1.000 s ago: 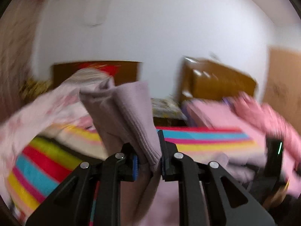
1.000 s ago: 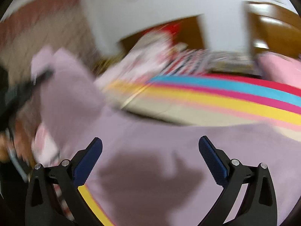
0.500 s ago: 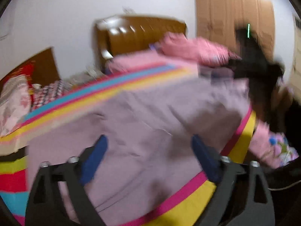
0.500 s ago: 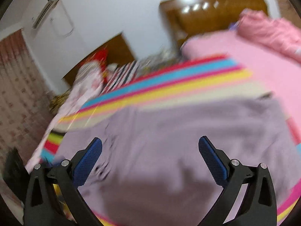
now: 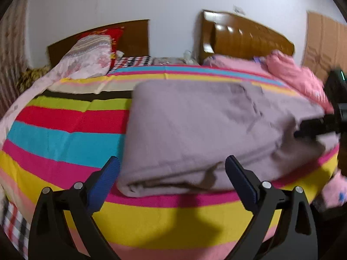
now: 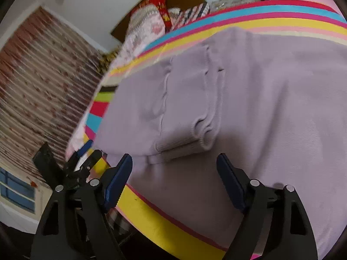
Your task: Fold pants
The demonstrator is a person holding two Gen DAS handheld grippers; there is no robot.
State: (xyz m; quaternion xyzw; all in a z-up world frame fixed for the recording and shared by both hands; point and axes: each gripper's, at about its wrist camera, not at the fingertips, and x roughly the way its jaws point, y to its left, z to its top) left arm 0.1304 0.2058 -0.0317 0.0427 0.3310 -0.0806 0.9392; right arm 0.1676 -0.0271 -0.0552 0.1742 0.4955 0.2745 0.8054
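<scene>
The lilac-grey pants [image 5: 201,125] lie folded over on the striped bed, their thick folded edge toward me. In the right wrist view the pants [image 6: 249,99] fill most of the frame, with the ribbed waistband doubled over near the middle. My left gripper [image 5: 172,179] is open and empty, just in front of the folded edge. My right gripper [image 6: 174,177] is open and empty, low over the pants near the bed's front edge. The right gripper also shows at the right edge of the left wrist view [image 5: 318,125]. The left gripper shows at lower left of the right wrist view [image 6: 86,151].
The bed has a bright striped sheet [image 5: 65,134]. A pink floral quilt [image 5: 86,58] lies at the back left, a pink blanket [image 5: 297,75] at the back right. Wooden headboards [image 5: 247,36] stand against the white wall. A patterned curtain [image 6: 36,82] hangs to the left.
One second ago my left gripper was shut on a raised fold of the pants. It has let go and opened, and the pants now lie folded on the bed. Both grippers have pulled back.
</scene>
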